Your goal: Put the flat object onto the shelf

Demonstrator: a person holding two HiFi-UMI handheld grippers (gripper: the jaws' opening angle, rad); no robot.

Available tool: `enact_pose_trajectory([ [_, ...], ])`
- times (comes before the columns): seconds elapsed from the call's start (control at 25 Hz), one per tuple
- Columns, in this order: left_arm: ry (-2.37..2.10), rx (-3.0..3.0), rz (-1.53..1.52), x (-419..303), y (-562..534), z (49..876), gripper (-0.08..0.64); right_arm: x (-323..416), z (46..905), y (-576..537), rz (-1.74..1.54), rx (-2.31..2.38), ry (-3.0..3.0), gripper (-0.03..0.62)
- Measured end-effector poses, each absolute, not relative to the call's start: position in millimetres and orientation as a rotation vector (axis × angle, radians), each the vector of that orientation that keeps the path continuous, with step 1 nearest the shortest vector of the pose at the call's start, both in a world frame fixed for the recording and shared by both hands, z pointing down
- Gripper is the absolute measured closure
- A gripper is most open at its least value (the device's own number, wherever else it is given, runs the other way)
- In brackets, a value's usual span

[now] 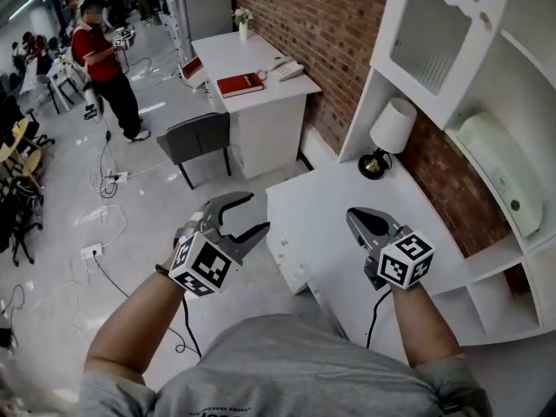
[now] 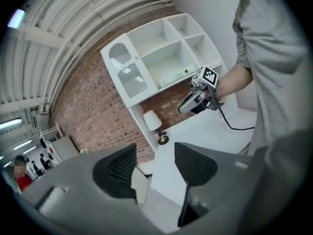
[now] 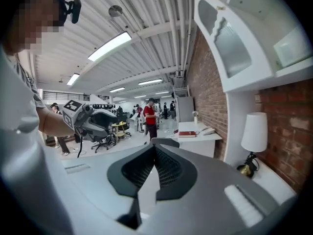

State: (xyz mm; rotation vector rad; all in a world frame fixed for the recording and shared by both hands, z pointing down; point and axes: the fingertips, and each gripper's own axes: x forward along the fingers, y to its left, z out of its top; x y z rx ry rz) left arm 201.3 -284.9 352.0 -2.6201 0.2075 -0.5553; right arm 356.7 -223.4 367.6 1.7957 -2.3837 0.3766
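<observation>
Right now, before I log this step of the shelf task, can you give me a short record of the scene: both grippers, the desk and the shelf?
left gripper: jaws apart, nothing between them; held beyond the desk's left edge, over the floor
right gripper: jaws together, empty; over the desk
desk: white; a table lamp stands at its back by the brick wall
shelf unit: white, at the desk's right side
pale flat object: lying in an open shelf compartment

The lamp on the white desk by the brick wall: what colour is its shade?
The lamp shade is plain white; the head view shows it best.
</observation>
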Motion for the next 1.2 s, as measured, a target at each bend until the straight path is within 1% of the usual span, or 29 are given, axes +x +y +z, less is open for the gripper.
enact_pose_trajectory([
  [0.28,0.605,-2.851,-0.504,69.2,-305.0,388.6,0.416,254.6,388.7,-278.0,0.374,1.501,-2.523,0.581],
  [0.48,0.926,-3.021,-0.427,-21.8,-296.9,435.0,0.485,174.8,416.7,-300.7,0.382,1.288,-2.591,0.581],
  [0.68,1.200,-3.121,-0.343,-89.5,-286.9,481.1,0.560,113.4,448.7,-312.6,0.375,1.151,-2.620,0.581],
  [0.92,1.439,-3.263,-0.241,-129.7,-258.9,517.1,0.560,65.2,491.9,-305.7,0.439,1.006,-2.631,0.583],
  [1.2,1.522,-3.296,-0.261,-142.6,-249.7,536.8,0.560,50.4,531.0,-292.6,0.539,0.954,-2.607,0.583],
])
